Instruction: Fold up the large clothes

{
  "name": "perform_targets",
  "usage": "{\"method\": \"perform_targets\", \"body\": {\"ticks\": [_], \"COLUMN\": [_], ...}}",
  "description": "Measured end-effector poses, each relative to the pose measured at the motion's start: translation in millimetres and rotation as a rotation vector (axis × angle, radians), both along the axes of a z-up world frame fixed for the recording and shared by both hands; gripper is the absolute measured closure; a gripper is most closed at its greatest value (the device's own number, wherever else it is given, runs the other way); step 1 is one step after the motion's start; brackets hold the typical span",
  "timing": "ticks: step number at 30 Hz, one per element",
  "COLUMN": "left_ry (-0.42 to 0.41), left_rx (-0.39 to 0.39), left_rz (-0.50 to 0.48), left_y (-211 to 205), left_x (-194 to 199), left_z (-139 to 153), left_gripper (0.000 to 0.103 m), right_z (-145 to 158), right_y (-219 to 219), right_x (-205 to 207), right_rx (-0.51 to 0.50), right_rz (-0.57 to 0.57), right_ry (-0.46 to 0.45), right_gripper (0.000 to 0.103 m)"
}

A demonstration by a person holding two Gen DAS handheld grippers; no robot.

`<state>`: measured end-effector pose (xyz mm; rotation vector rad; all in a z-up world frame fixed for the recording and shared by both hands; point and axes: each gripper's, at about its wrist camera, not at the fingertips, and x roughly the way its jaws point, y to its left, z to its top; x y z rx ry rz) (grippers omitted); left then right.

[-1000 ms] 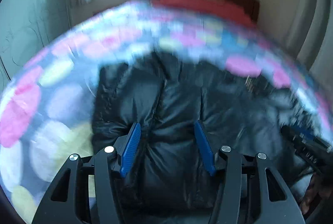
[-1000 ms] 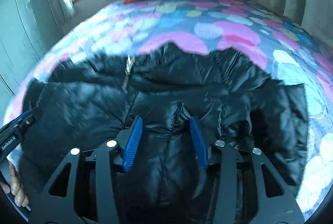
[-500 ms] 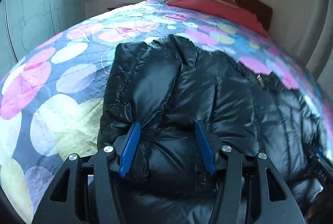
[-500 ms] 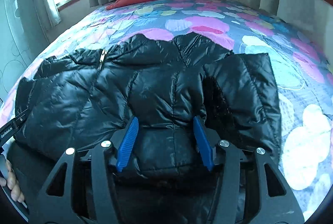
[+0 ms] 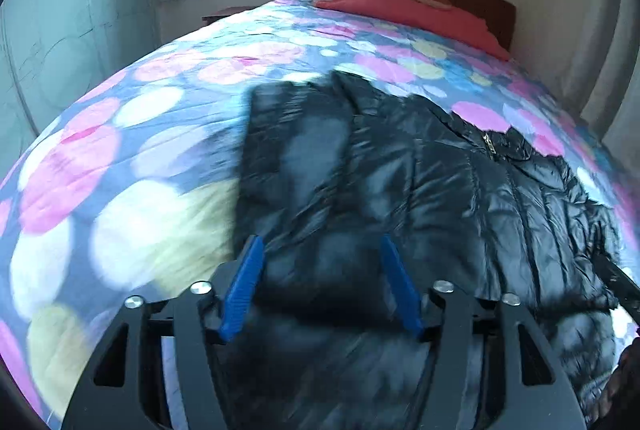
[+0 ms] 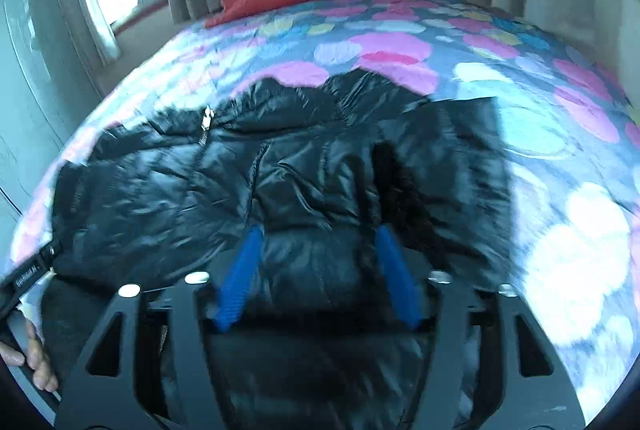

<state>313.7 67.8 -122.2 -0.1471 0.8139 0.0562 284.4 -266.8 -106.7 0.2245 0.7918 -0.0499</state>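
A: How is the garment seen?
B: A shiny black quilted puffer jacket (image 5: 460, 182) is spread flat across the dotted bedspread (image 5: 160, 134), zipper (image 6: 206, 128) closed at the collar, sleeves folded in along both sides.

A: And the tongs?
B: The left gripper (image 5: 322, 286) is spread apart above the hem; the right gripper (image 6: 318, 278) is likewise parted, with padded fabric seen between the blue fingers (image 6: 240, 282).

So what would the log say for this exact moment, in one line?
stage: fold not started | black puffer jacket: spread flat on bed | left gripper: open, over hem | right gripper: open, over hem
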Motion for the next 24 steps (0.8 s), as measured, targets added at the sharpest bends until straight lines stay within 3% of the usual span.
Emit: {"method": "perform_targets", "body": {"ticks": [4,12,20,24], "left_ry": [0.011,0.124,0.141,0.146], "left_rx": [-0.091,-0.342,-0.505,-0.544], "left_rz": [0.094,0.187,0.14,0.076], "left_y": [44,97,90,73], "left_x": [-55,-170,-239,-250], "left_z": [2,-24,-28,-32], "left_gripper": [0.036,0.036,0.035,0.035], "right_z": [14,-7,-41,-47], "right_y": [-23,-65,-68,-58], "right_x": [-54,-169,-246,-268], "right_rx": [0.011,0.129,0.244,0.257], "right_rz": [-0.045,-0.122,-0.114,-0.1], "right_ry": [-0.019,0.038,0.105,0.074], "right_gripper": [0.032,0.032,0.032,0.032]}}
